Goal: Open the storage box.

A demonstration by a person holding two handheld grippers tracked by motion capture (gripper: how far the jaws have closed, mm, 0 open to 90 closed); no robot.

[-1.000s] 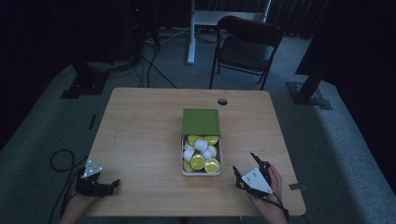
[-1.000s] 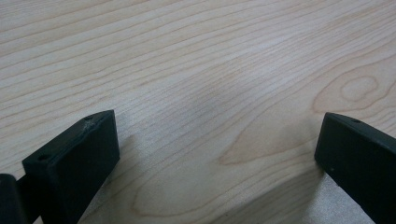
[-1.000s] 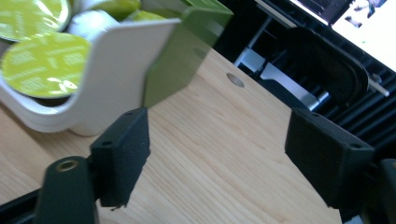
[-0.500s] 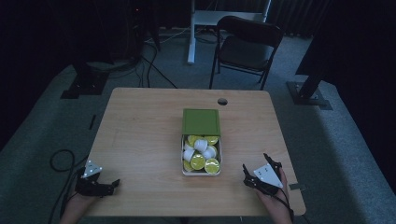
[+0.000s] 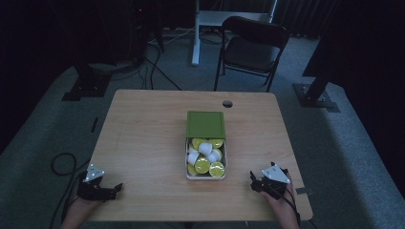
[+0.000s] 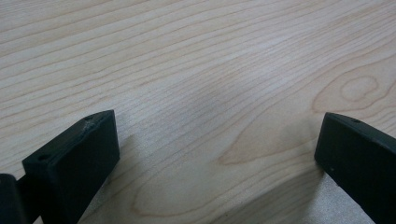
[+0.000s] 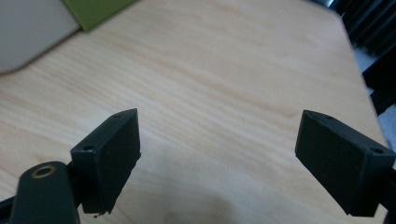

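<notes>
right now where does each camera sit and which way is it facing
High view: sits above the person's side, looks forward and down on the light wooden table with the open green box of yellow and white capsules; both hands with the left gripper and right gripper show at the bottom.
Left gripper view: rides the left gripper, looks down at bare wood between its open black jaws.
Right gripper view: rides the right gripper, faces across the table; open jaws, box corner at top left.
Shared: the wooden tabletop.

- The wooden table [image 5: 143, 143] fills the middle of the high view.
- A round grommet hole [image 5: 227, 103] sits near its far edge.
- A dark folding chair [image 5: 253, 47] stands at top centre.
- Black cables [image 5: 162, 71] trail over the grey carpet [image 5: 43, 143], upper left.
</notes>
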